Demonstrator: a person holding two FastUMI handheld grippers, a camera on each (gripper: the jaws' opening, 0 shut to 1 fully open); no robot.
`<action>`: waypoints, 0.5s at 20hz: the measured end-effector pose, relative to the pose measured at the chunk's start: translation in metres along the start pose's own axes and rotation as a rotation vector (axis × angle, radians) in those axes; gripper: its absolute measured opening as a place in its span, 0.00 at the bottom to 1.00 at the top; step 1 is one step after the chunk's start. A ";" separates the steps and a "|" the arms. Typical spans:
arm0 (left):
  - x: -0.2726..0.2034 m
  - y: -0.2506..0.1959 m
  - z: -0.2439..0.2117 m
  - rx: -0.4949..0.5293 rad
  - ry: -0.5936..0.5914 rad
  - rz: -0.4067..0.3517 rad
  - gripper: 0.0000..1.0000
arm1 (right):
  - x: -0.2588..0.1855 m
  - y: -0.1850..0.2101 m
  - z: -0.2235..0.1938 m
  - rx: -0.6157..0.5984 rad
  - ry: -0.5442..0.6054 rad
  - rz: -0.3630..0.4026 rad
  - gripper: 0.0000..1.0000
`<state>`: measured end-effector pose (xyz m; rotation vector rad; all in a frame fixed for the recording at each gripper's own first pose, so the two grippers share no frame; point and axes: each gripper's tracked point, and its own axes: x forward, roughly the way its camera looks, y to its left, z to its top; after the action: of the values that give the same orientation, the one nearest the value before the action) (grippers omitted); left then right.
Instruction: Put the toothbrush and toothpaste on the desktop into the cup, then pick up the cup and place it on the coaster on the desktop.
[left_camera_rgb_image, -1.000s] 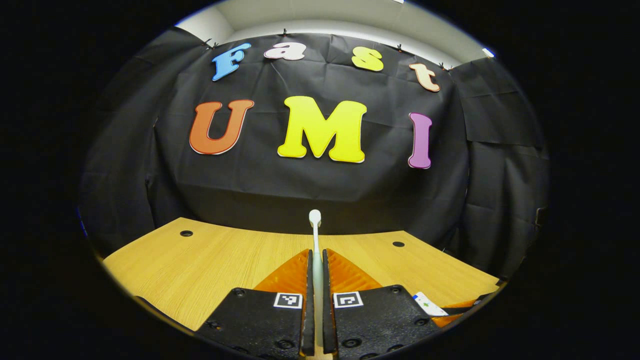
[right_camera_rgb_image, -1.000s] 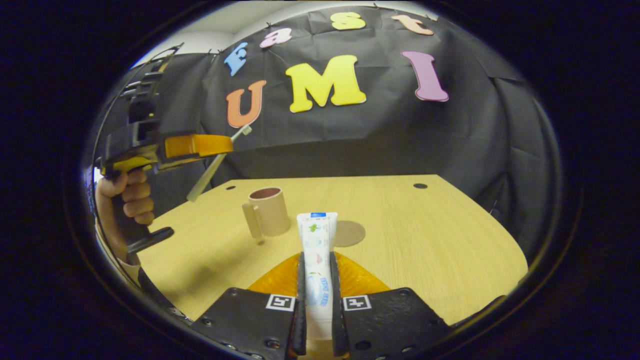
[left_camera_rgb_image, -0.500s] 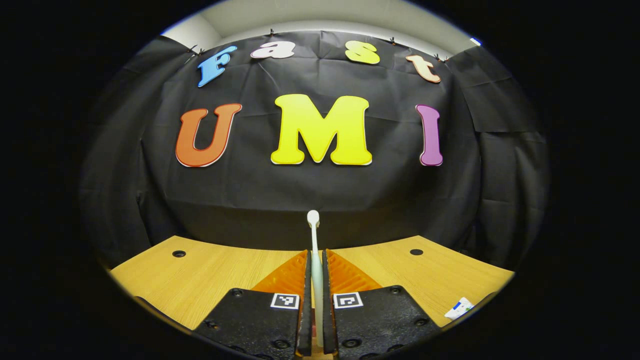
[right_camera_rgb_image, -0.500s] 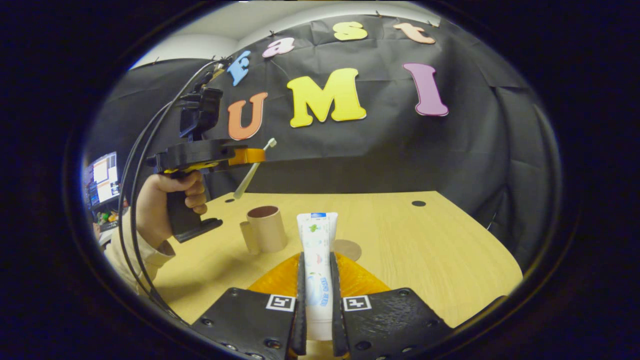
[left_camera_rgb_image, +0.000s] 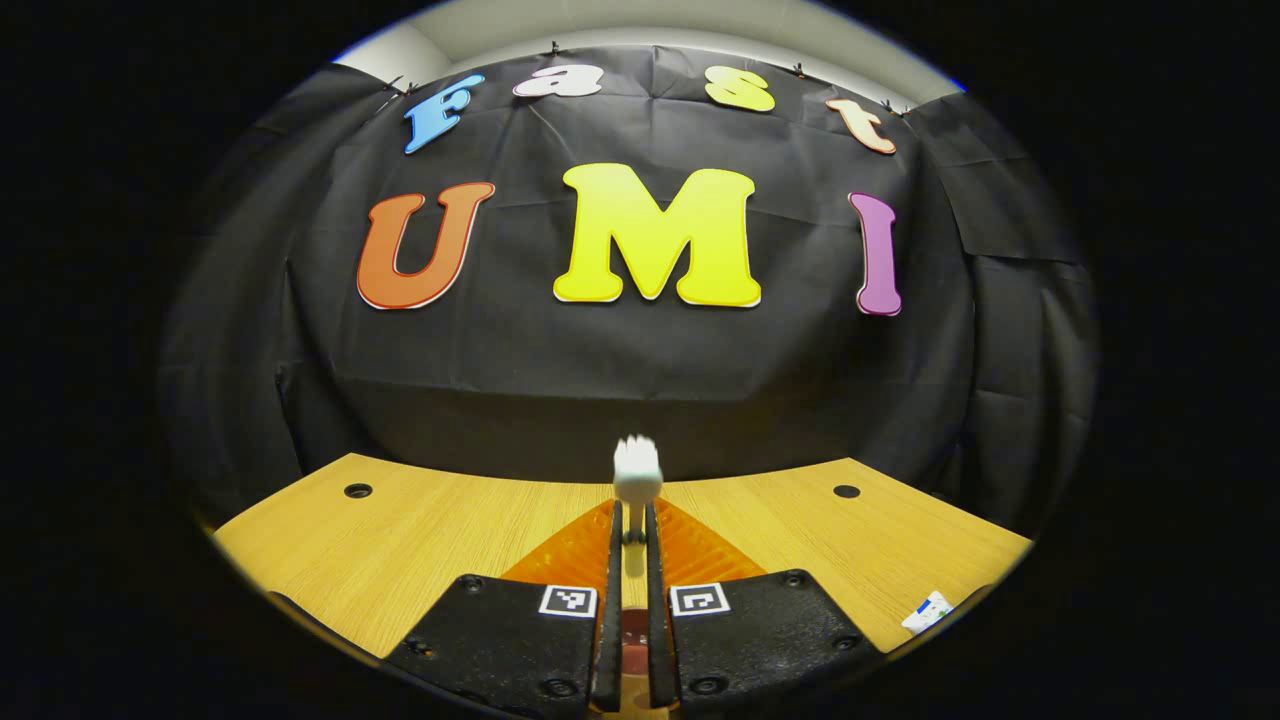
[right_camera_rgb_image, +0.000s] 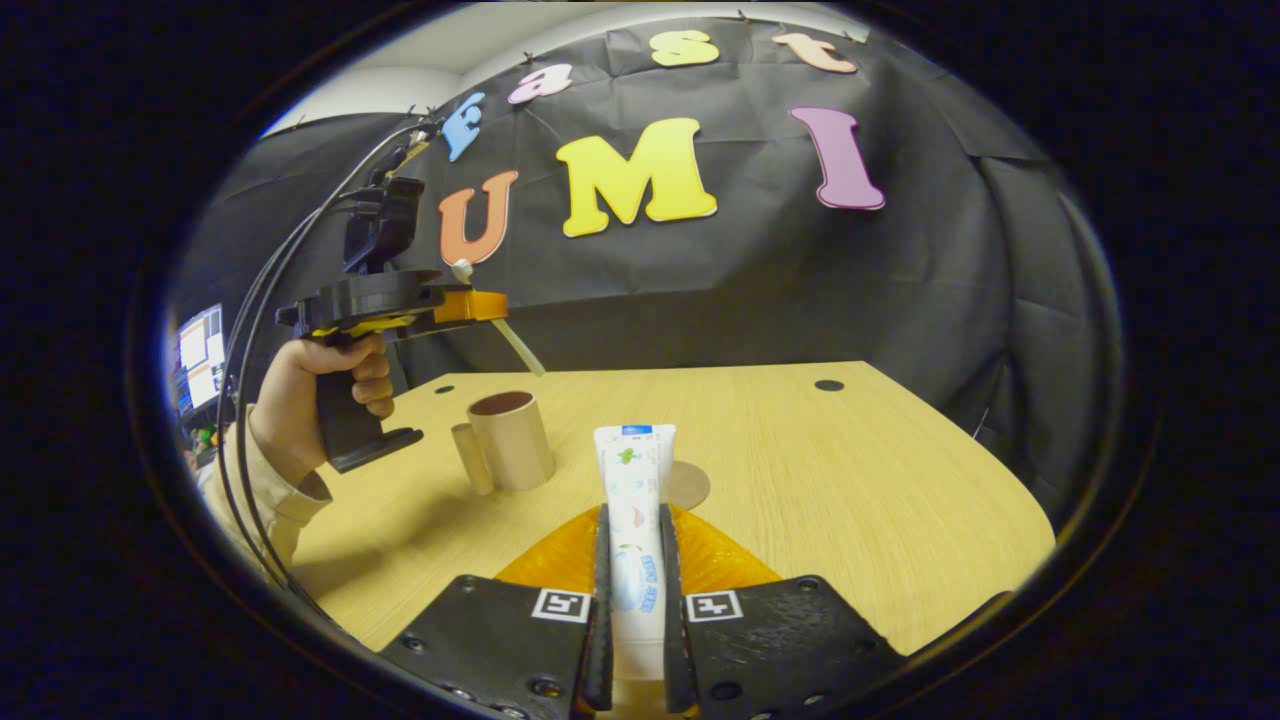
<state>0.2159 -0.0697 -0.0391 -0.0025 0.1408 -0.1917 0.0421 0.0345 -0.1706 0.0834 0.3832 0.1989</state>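
Holding both tools up, we clamp the toothpaste (right_camera_rgb_image: 634, 500) lengthwise in our right gripper (right_camera_rgb_image: 633, 560), pointing forward; our left gripper (left_camera_rgb_image: 631, 540) pinches the toothbrush (left_camera_rgb_image: 637, 472), head up.

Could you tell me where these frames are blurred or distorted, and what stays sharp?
Left gripper view: the toothbrush head is smeared by motion blur; the desktop grain stays crisp, its far edge bowed by the fisheye. Right gripper view: the toothpaste, cup and coaster are sharp; the left gripper is slightly soft and warped near the rim.

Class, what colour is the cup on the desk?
Tan cup, reddish-brown inside; shown best in the right gripper view.
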 end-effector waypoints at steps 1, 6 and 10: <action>0.000 -0.001 0.003 0.001 -0.009 0.000 0.12 | 0.000 0.000 -0.001 0.003 0.002 0.002 0.20; -0.005 -0.002 0.015 0.018 -0.041 -0.004 0.12 | -0.001 0.001 -0.005 0.006 0.008 0.004 0.20; -0.007 0.001 0.009 0.018 -0.029 0.006 0.12 | -0.002 0.003 -0.007 0.013 0.015 0.012 0.20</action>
<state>0.2104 -0.0677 -0.0290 0.0130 0.1101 -0.1872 0.0377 0.0373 -0.1758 0.0972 0.3986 0.2087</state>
